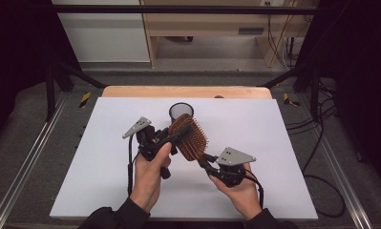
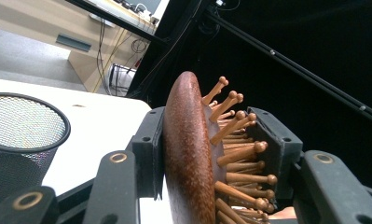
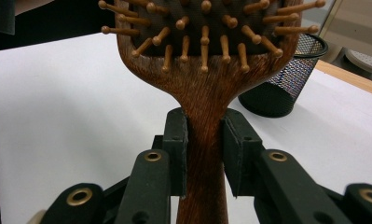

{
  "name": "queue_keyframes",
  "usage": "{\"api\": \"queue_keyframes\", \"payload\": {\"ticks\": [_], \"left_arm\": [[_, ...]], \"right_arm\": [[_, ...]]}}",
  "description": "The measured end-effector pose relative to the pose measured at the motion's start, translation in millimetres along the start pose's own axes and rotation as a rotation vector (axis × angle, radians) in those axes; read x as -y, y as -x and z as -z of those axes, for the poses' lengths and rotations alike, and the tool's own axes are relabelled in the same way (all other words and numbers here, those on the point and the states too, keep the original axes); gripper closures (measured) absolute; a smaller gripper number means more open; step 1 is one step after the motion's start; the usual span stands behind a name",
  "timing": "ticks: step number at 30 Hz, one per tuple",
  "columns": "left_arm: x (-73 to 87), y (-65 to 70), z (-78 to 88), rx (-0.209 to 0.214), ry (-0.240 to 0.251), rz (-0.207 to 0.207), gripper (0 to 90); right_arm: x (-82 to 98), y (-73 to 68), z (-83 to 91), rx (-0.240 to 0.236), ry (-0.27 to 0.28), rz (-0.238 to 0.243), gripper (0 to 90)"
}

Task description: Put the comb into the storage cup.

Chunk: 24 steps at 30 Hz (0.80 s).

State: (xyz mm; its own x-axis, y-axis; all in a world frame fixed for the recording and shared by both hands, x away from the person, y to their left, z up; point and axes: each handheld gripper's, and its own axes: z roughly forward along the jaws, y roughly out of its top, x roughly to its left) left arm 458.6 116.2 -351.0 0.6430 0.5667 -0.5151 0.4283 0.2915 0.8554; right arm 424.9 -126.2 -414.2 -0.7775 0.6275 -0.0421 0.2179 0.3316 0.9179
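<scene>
Hairbrush (image 1: 189, 136) of brown wood is held up over the white bench (image 1: 274, 157), between the two hands, near the middle of the sheet. Its oval head, peg bristles facing right in the high view, sits between the jaws of the left tongs (image 1: 174, 136); in the left gripper view one pad lies against the smooth back and the other against the peg tips, so they press on the head. The right tongs (image 1: 205, 160) are clamped on the narrow handle just below the head, pads tight on both sides. Behind the brush, a black mesh cup (image 1: 181, 112) stands upright on the bench, just beyond the brush head.
</scene>
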Motion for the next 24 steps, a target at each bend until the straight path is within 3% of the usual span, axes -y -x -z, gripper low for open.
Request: {"api": "queue_keyframes", "payload": {"ticks": [15, 24], "left_arm": [[-2.4, 7.7, -4.8, -0.005, -0.033, -0.053, 51.4], [-3.9, 8.0, -6.7, -0.003, -0.044, -0.052, 51.6]], "right_arm": [[3.1, 3.0, -1.6, -0.016, 0.002, -0.025, 72.5], [3.8, 4.3, -1.4, -0.023, 0.008, -0.038, 72.4]]}}
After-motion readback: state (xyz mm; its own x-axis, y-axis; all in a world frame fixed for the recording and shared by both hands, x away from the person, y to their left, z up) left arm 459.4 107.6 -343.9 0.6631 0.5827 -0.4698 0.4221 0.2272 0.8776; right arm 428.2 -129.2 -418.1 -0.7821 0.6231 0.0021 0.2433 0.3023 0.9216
